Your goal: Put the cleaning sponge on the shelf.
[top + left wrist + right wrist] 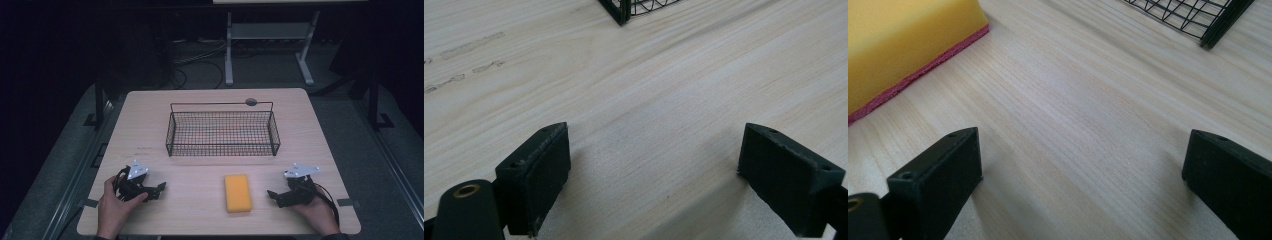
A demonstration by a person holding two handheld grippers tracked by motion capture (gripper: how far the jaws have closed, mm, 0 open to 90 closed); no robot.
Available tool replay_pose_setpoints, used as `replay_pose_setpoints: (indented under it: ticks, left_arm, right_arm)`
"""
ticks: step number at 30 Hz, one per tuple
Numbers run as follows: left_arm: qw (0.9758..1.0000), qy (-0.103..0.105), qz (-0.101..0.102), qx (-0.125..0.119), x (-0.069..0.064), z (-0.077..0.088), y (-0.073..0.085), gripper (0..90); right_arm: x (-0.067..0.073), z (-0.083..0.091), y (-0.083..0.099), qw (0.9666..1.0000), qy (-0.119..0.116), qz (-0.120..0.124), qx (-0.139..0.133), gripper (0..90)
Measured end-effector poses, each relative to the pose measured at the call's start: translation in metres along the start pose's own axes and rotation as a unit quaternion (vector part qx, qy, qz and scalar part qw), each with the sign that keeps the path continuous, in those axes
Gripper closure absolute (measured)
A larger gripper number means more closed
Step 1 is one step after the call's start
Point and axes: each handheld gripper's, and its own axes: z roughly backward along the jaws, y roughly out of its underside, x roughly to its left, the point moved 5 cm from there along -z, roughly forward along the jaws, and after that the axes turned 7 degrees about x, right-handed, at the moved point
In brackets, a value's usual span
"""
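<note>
Fingers spread wide on both, nothing between them: left gripper [159, 190] and right gripper [273, 196] rest on the table [200, 212] flanking the yellow sponge [237, 192], which I'd guess goes into that wire basket [222, 132] behind it

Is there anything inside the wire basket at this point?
The wire basket looks empty: through its mesh the high view shows bare table. The yellow sponge lies outside, on the table in front of it. The strip just behind the near wall is hard to read through the mesh.
</note>
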Motion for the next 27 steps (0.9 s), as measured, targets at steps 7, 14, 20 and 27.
replay_pose_setpoints:
  ticks: [7,14,20,27]
  left_arm:
    - [1.0,0.0,0.001,-0.001,0.0,0.0,0.0,12.6]
    - [1.0,0.0,0.0,0.0,0.0,0.0,0.0,12.6]
    - [1.0,0.0,0.0,-0.001,0.0,0.0,0.0,12.5]
    - [1.0,0.0,0.001,-0.001,0.0,0.0,0.0,12.6]
  right_arm:
    - [0.0,0.0,0.0,1.0,0.0,0.002,0.0,1.8]
    - [0.0,0.0,-0.001,1.0,0.001,-0.001,-0.001,2.1]
    - [0.003,0.004,-0.004,1.0,-0.001,0.001,0.006,15.0]
    - [0.008,0.014,-0.009,0.9998,-0.017,-0.005,0.011,35.8]
